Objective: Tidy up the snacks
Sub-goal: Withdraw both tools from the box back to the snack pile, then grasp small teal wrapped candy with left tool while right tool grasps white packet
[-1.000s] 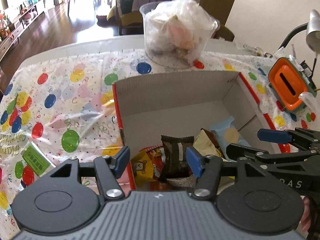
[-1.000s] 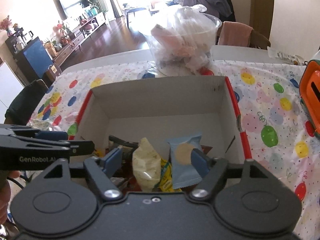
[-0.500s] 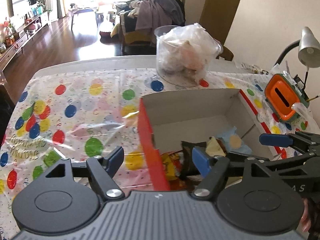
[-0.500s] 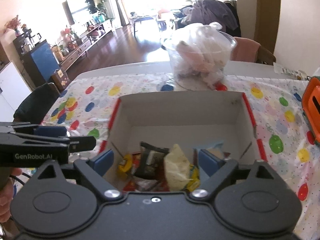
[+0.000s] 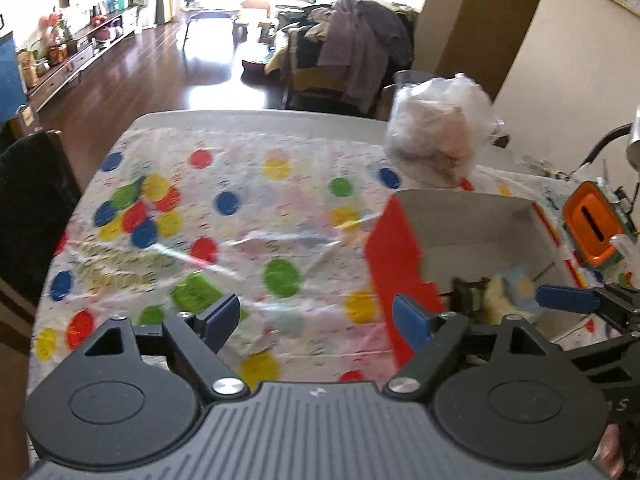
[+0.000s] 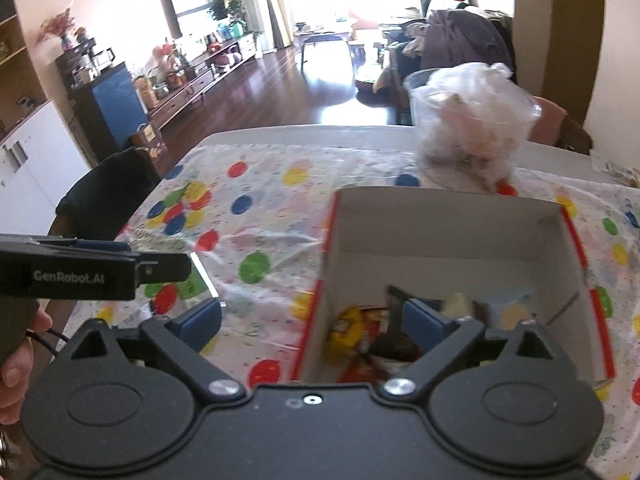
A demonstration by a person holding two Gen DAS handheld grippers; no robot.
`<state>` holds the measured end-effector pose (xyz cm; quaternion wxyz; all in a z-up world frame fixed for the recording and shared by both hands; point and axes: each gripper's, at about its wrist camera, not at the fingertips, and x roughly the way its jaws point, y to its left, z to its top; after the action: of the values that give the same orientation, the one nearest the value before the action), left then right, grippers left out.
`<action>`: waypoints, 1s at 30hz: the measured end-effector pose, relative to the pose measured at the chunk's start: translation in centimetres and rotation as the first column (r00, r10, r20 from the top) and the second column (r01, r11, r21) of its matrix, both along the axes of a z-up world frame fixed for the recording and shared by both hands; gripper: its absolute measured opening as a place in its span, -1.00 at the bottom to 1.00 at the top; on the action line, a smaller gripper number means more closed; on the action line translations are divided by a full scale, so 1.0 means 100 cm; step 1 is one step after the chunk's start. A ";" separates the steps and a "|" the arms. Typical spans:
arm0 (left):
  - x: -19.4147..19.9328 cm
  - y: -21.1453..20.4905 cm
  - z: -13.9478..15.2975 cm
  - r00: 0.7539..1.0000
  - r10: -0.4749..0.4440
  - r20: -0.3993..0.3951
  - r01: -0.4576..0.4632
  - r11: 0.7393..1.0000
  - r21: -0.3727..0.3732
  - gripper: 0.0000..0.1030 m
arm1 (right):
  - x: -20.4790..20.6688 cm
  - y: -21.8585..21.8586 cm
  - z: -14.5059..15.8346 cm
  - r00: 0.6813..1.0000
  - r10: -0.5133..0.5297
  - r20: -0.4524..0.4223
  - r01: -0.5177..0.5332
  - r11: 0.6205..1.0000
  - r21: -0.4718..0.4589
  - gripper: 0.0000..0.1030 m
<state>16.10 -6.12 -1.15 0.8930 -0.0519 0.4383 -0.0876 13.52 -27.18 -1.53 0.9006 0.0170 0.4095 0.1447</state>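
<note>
Tools (image 5: 316, 320) (image 6: 312, 320) opening, empty, tilted downward

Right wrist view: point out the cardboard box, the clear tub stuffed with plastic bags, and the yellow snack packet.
cardboard box (image 6: 448, 224), right wrist view, inner face of its far wall.
clear tub (image 6: 472, 128), right wrist view, its front wall.
yellow snack packet (image 6: 346, 330), right wrist view, the wrapper's middle.

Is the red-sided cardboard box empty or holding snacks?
Holding snacks: the red-sided cardboard box is open-topped, with a yellow packet and other wrappers piled at its near end.
</note>
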 end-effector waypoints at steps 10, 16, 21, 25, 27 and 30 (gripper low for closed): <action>-0.010 0.082 -0.015 0.999 0.037 -0.024 -0.036 0.999 0.017 0.63 | -0.001 0.065 -0.019 0.997 0.064 -0.035 -0.064 0.998 -0.001 0.99; -0.012 0.128 -0.025 0.999 0.022 -0.039 -0.020 0.999 0.032 0.63 | 0.001 0.095 -0.031 0.994 0.084 -0.066 -0.085 0.996 -0.009 0.99; -0.017 0.151 -0.033 0.998 -0.049 -0.032 0.052 0.996 0.071 0.63 | 0.004 0.115 -0.043 0.991 0.102 -0.090 -0.104 0.994 -0.021 0.99; -0.019 0.166 -0.046 0.996 -0.072 -0.055 0.077 0.992 0.099 0.63 | 0.007 0.135 -0.053 0.985 0.135 -0.105 -0.139 0.990 -0.036 0.99; -0.019 0.174 -0.055 0.995 -0.069 -0.078 0.076 0.993 0.091 0.63 | 0.007 0.145 -0.058 0.982 0.148 -0.114 -0.154 0.987 -0.047 0.99; -0.020 0.183 -0.066 0.993 -0.072 -0.097 0.080 0.993 0.086 0.63 | 0.008 0.162 -0.066 0.975 0.185 -0.127 -0.193 0.979 -0.058 0.99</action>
<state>14.06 12.21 -7.79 0.8690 0.0010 0.4847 -0.0992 14.32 -10.96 -8.13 0.8564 -0.0450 0.4677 0.2141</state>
